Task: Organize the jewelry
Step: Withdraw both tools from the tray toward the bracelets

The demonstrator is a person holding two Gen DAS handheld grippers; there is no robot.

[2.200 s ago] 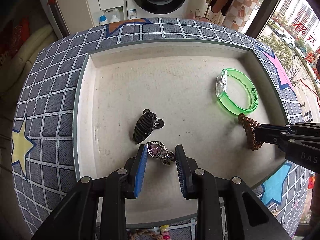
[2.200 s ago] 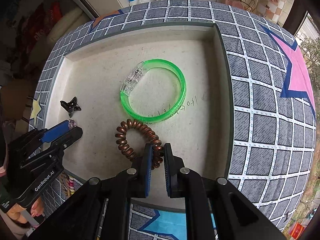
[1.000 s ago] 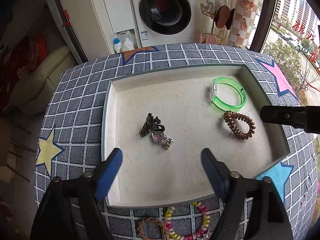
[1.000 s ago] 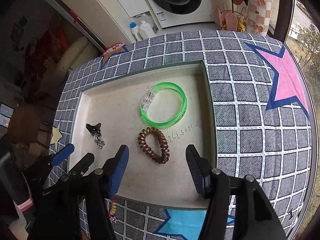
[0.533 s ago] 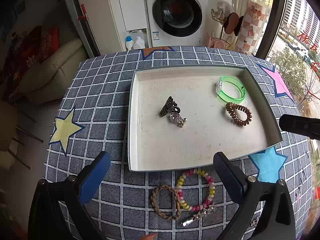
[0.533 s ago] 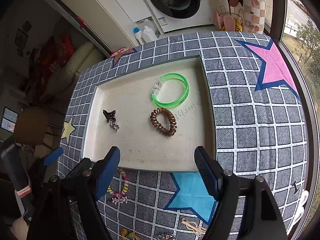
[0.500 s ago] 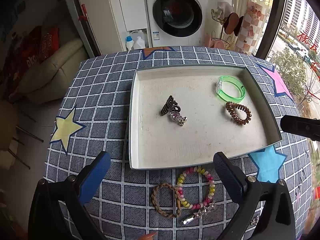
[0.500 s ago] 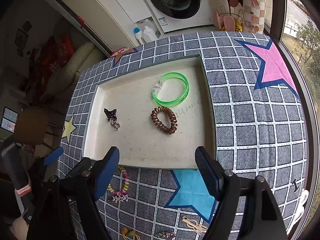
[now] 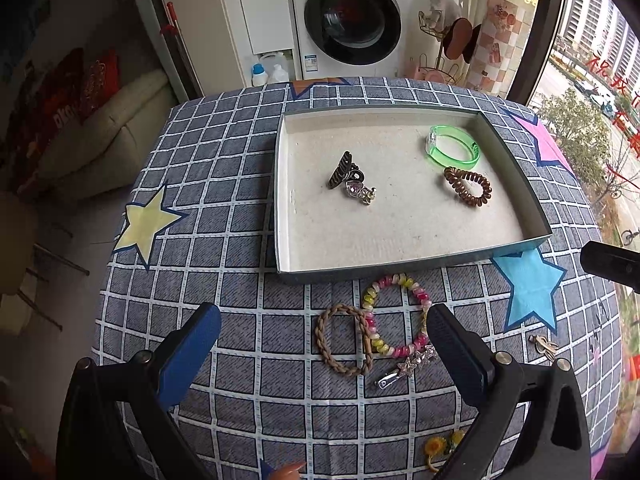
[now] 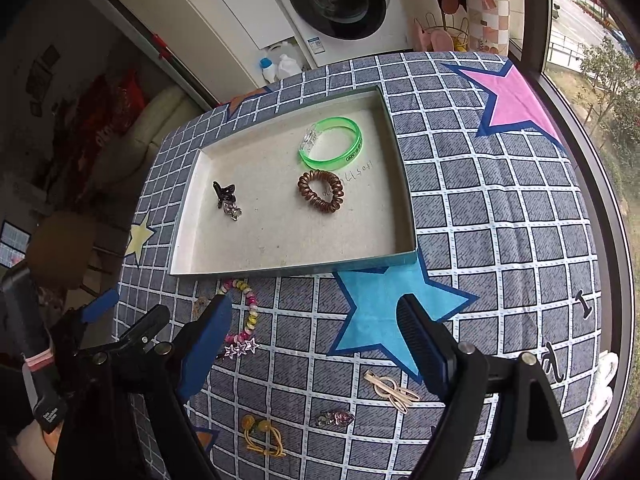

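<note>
A shallow grey tray (image 9: 400,270) (image 10: 280,270) holds a green bangle (image 9: 452,152) (image 10: 332,148), a brown spiral hair tie (image 9: 468,186) (image 10: 320,191), a dark claw clip (image 9: 340,170) (image 10: 224,194) and a heart pendant (image 9: 358,191) (image 10: 233,211). My left gripper (image 9: 322,320) hangs open and empty above a braided ring (image 9: 344,346), a pink-yellow beaded bracelet (image 9: 394,314) (image 10: 246,312) and a star clip (image 9: 408,366) (image 10: 240,347), all on the cloth in front of the tray. My right gripper (image 10: 314,308) is open and empty over the blue star.
On the checked tablecloth near the front lie a gold hairpin (image 10: 390,390), a pink charm (image 10: 336,418) and a yellow bobble tie (image 10: 260,436). A washing machine (image 9: 352,20) stands beyond the table, a window to the right.
Both grippers let go, the left of the heart pendant and the right of the spiral hair tie. Both opened wide and drew back and up from the tray, so the jewelry in front came into view.
</note>
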